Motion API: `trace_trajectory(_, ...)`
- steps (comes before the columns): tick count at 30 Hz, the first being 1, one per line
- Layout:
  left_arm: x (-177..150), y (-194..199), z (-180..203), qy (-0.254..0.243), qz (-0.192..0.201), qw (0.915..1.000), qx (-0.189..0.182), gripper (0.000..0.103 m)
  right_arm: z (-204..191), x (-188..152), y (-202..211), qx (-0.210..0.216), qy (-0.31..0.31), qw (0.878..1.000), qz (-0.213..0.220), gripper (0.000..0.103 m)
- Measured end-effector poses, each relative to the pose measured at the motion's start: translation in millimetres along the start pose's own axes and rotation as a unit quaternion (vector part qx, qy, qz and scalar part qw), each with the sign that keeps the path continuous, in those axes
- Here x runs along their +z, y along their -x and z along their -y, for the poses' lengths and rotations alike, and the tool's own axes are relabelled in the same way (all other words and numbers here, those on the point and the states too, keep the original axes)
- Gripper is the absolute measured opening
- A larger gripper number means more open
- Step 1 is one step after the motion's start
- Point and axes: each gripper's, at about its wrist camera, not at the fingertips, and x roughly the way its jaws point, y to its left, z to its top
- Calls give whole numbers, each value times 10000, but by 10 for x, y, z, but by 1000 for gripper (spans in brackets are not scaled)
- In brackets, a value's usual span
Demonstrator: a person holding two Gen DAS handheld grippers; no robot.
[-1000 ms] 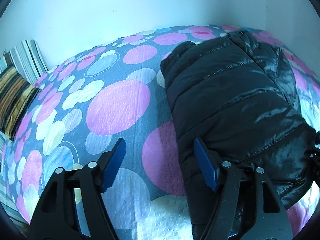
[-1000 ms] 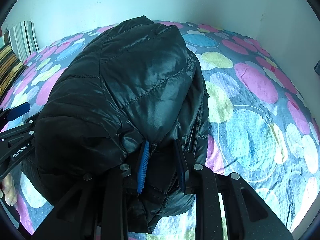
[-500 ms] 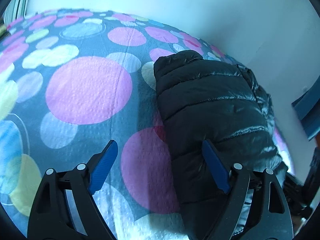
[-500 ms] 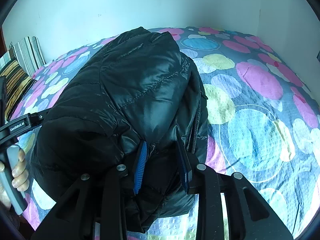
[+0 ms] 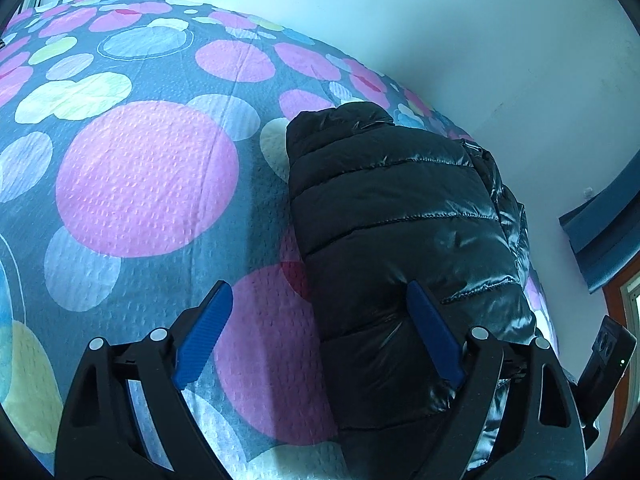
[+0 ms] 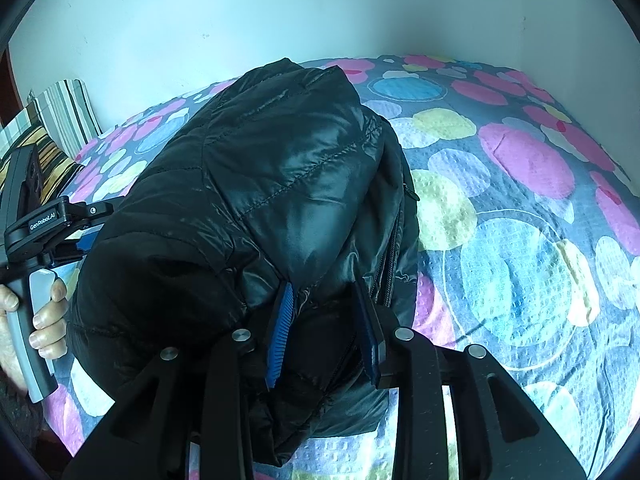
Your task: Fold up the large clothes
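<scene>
We find the black puffer jacket (image 6: 256, 216) folded into a thick bundle on the bed (image 6: 520, 208), which carries a sheet printed with coloured circles. A striped pillow (image 6: 60, 128) lies at the far end of the bed, by the wall.

Left gripper (image 5: 320, 336): its jaws have just been opening and now stand wide apart. The near edge of the jacket (image 5: 400, 216) lies between them, against the right-hand pad, while the left-hand pad hangs over bare sheet. We see no clamping here; this gripper holds nothing. Compared with one second ago, the left wrist view has swung and rolled: the pillow has left that view and the jacket sits further right and lower. In the right wrist view, the person's hand (image 6: 36, 312) on the left gripper's handle has come into sight beside the bundle.

Right gripper (image 6: 328, 336): its jaws have also been opening a little. Jacket fabric fills the gap between the blue pads, near the zipper edge. We cannot confirm from this view whether the pads press on the fabric or have just let go of it.

We judge that the last fold is laid down and both grippers are letting go. The bundle is puffy, so it may spring open once freed.
</scene>
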Motion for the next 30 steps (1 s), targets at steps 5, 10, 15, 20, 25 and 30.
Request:
trace_trajectory(5, 11, -7, 4, -36, 8, 10000, 61, 89, 10, 3, 10, 33, -29, 10000, 12, 32)
trace_trajectory(10, 17, -5, 13, -111, 29, 9998, 139, 89, 101, 14, 175, 62, -189, 9997, 160, 51)
trace_trajectory(15, 17, 5, 5, -110, 11, 9999, 98, 89, 317, -24, 241, 249, -564, 9980, 133, 60)
trace_trajectory(20, 18, 7, 21, -156, 15, 9998, 120, 89, 607, 49, 91, 554, -1135, 9920, -17, 60)
trace_trajectory(25, 14, 5, 45, -193, 24, 9997, 117, 89, 723, 173, -155, 879, -1379, 9863, -214, 60)
trace_trajectory(30, 13, -2, 62, -255, 21, 9996, 132, 89, 740, 261, -428, 1500, -1549, 9753, -473, 60)
